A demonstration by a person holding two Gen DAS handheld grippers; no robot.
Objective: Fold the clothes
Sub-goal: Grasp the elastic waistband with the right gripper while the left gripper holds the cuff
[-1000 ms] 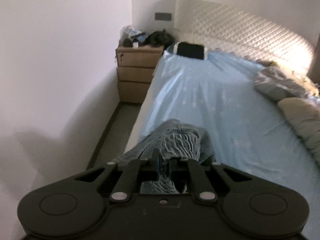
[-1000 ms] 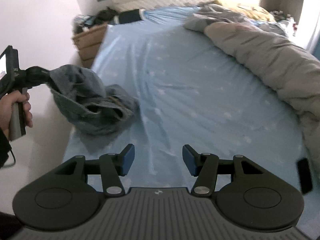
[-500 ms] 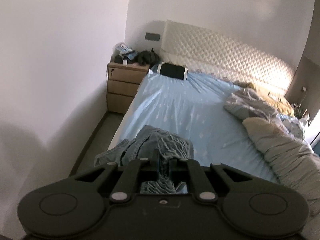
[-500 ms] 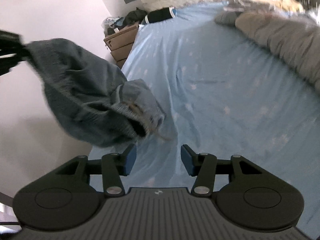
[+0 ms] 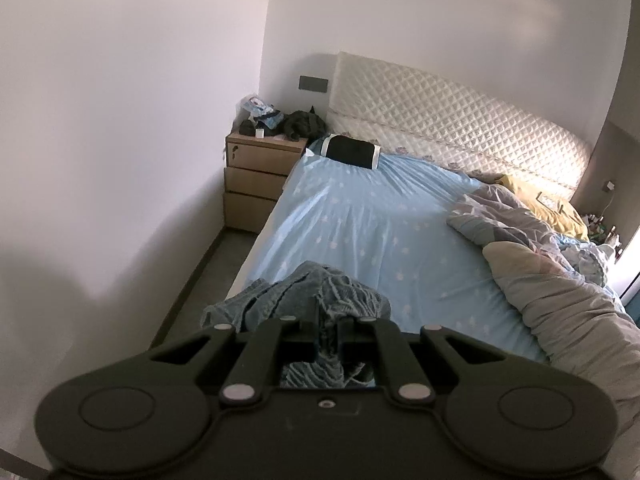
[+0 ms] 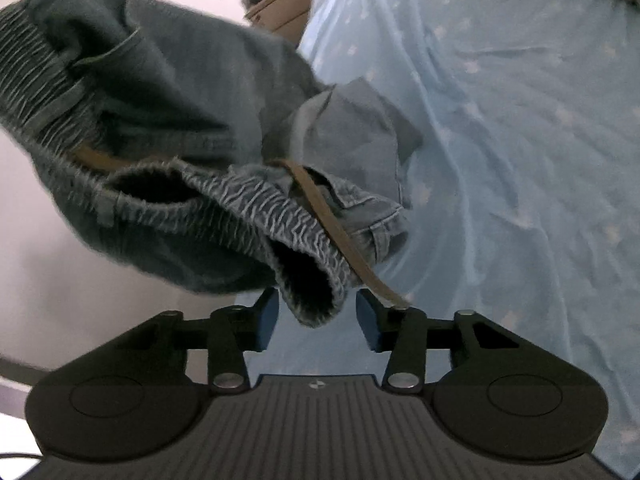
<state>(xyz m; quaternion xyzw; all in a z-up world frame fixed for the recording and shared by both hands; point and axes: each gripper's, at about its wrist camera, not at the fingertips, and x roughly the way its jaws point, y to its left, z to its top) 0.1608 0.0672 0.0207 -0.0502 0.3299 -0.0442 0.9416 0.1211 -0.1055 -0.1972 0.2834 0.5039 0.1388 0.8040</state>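
Note:
A blue denim garment (image 6: 168, 128) with a ribbed elastic waistband and a brown drawstring (image 6: 340, 240) hangs in the air over the left edge of the bed. My left gripper (image 5: 327, 334) is shut on its bunched fabric (image 5: 320, 300) and holds it up. My right gripper (image 6: 316, 322) is open, just below the garment, and a fold of the waistband (image 6: 308, 280) hangs down between its blue pads (image 6: 266, 320) without being clamped.
The bed has a light blue sheet (image 5: 380, 240) with a grey duvet (image 5: 560, 292) piled along the right side. A wooden nightstand (image 5: 260, 176) with clutter stands at the head, left of a quilted headboard (image 5: 460, 120). A narrow floor strip (image 5: 200, 280) runs beside the white wall.
My left gripper has lifted the garment higher off the bed. My right gripper has moved up close under it, so the waistband now hangs between its open fingers.

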